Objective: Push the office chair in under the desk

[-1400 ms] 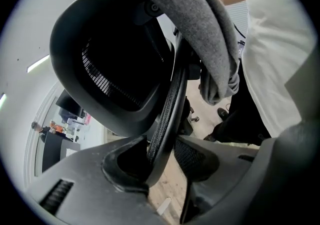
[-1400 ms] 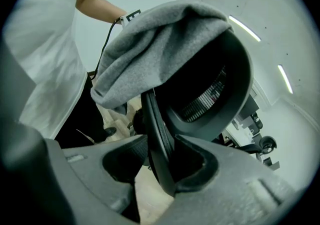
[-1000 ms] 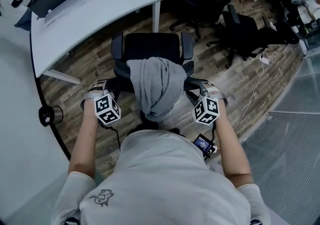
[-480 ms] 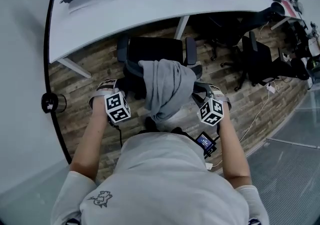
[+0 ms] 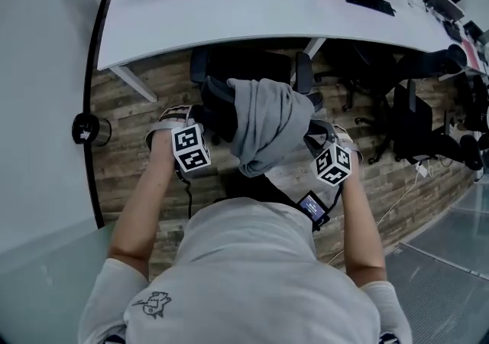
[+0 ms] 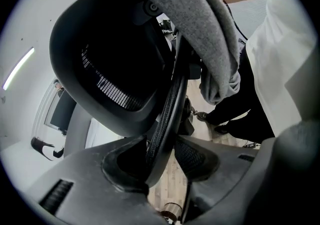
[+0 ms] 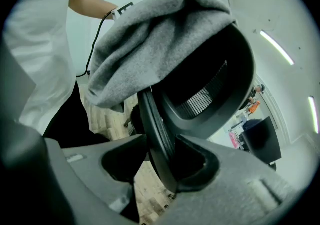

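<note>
Pushing in progress: office chair (image 5: 244, 67), upper centre, seat partly beneath desk (image 5: 229, 14) at top; backrest (image 5: 218, 109) and grey garment (image 5: 263, 124) still outside. Left gripper (image 6: 165, 164) clamps backrest rim; right gripper (image 7: 162, 161) likewise, jaws just opening slightly. Remaining, apparently: final push.

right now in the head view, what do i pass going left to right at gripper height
round black floor object → left gripper → grey garment on the office chair → right gripper, jaws just eased wider round the chair's rim → another black chair
</note>
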A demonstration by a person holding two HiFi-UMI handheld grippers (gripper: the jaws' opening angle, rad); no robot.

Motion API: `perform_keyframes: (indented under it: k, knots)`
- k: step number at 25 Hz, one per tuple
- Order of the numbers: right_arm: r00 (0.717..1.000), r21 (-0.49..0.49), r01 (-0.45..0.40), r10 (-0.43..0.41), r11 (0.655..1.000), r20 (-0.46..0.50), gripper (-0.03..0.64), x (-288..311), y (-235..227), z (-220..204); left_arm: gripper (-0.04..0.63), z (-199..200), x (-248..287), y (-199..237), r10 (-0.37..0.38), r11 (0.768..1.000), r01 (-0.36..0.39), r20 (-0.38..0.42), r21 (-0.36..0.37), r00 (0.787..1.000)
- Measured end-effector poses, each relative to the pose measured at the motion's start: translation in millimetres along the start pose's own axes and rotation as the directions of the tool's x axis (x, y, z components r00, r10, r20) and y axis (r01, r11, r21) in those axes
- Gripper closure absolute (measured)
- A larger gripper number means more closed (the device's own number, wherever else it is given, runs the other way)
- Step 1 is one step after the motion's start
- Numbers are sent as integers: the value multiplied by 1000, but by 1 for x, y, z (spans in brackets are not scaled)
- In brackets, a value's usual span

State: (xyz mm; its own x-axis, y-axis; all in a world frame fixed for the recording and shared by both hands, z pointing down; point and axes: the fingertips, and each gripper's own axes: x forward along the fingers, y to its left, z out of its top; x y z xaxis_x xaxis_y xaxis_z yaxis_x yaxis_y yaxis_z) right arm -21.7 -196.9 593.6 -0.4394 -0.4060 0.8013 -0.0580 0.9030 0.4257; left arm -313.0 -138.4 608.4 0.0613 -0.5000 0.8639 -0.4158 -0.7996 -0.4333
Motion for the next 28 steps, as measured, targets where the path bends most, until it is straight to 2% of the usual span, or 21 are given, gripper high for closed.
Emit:
perform_keyframes:
  k: [18,28]
  knots:
    - [991,-151,-69,85,986,101,446,92,-117,45,425,-25,40,91,49,986,-65,-109,-156,993]
    - [988,-189,-87,109,978,113,445,133,-176,67,423,-32,62,142,71,974,-97,-130,-203,989]
